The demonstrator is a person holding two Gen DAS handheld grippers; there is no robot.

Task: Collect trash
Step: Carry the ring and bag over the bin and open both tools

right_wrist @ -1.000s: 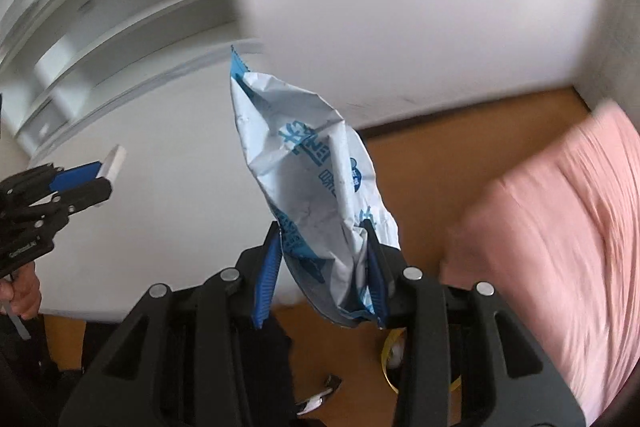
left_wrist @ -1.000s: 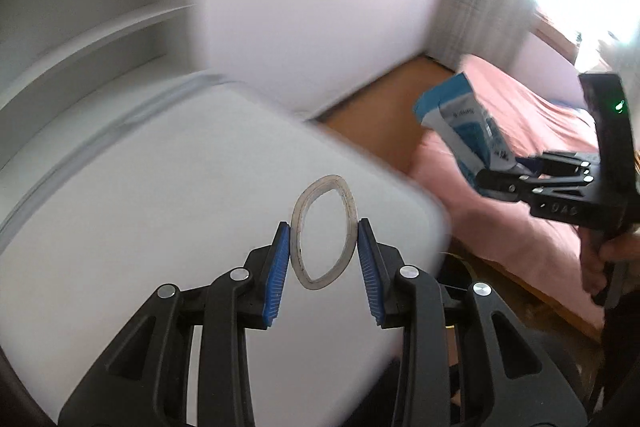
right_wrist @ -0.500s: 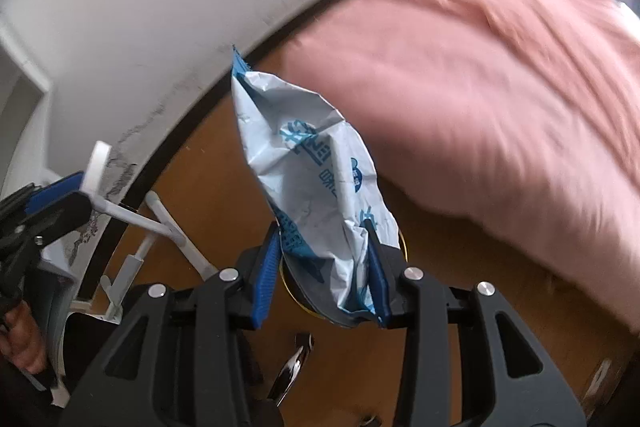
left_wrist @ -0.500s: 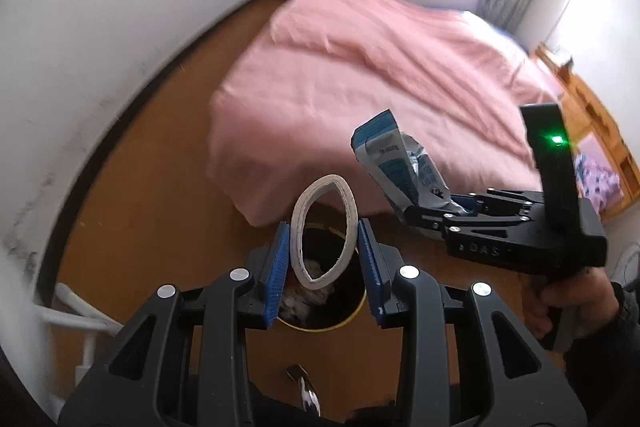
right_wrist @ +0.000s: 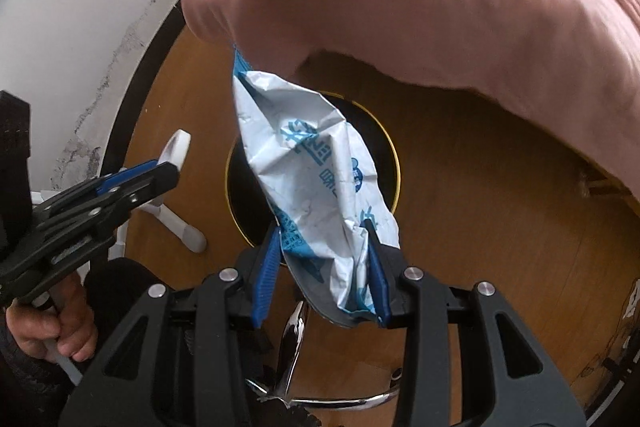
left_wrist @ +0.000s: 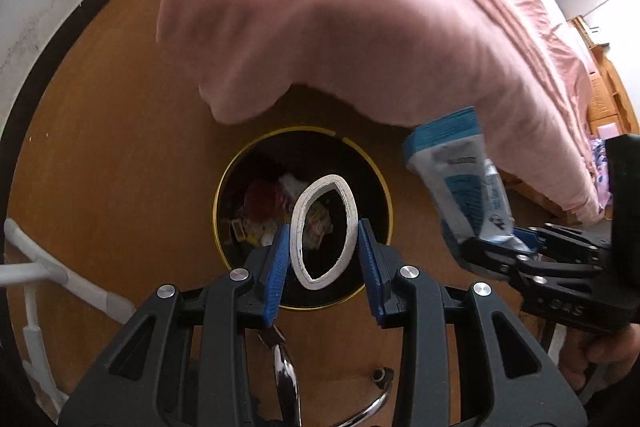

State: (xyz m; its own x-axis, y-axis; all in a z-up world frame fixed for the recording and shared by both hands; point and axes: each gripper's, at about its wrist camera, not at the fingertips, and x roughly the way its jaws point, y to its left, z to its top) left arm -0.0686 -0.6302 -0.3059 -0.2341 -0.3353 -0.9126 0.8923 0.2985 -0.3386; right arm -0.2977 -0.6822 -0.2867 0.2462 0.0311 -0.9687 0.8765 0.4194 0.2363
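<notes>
A squashed white tape ring [left_wrist: 323,230] is pinched in the left claw [left_wrist: 323,259] above the waste bin [left_wrist: 234,163]; a blue-and-white wrapper [right_wrist: 316,179] is clamped in the right claw [right_wrist: 322,269], partly over that bin's rim. If released off-centre, the light wrapper could be caught on the rim and dropped beside the bin.

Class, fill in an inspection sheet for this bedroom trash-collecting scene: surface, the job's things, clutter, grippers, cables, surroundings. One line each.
Surface: wooden floor, bare around the bin.
Job's things: black trash bin with a yellow rim, already holding mixed rubbish; squashed white ring; crumpled blue-and-white wrapper.
Clutter: small dark object on the floor, too small to identify.
Grippers: left gripper clamps the ring over the bin; right gripper clamps the wrapper's lower end over the bin.
Cables: nothing seen.
Surroundings: pink bedspread overhanging beside the bin; white wall with scuff marks; white tubular frame; chrome chair base below the grippers.
</notes>
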